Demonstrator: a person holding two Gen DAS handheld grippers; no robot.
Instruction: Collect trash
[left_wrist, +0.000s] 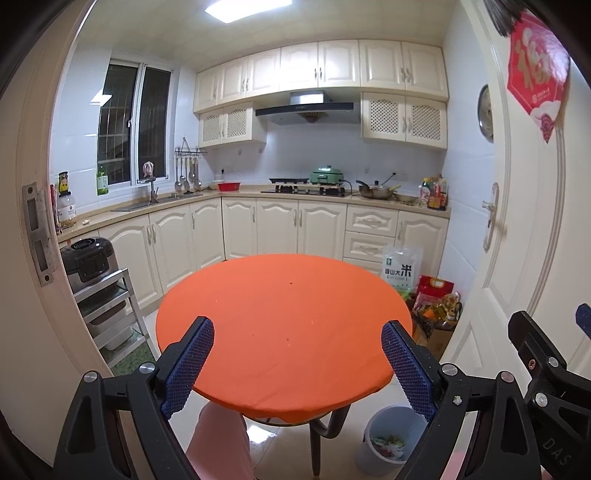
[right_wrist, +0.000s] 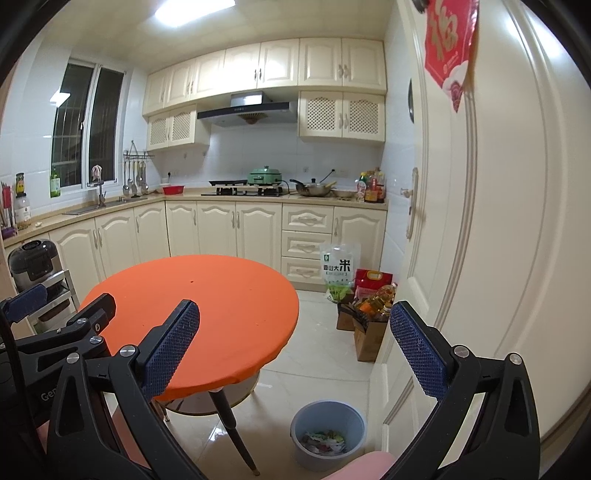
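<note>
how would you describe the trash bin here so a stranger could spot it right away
Find the round table with the orange cloth in the middle of the kitchen. On the tiled floor by its near right edge, toward the white door, stands the bin. It is a small pale blue-grey round bucket, open-topped, with colourful scraps inside.

Bright ceiling light — sharp centre, edges bowed, dark.

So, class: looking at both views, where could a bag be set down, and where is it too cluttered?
The orange table top is bare across. The floor tiles between the table and the lower cabinets are open. It is crowded by the door: rice bag, cardboard boxes and, nearer, the blue trash bin. The stove counter is also cluttered.
</note>
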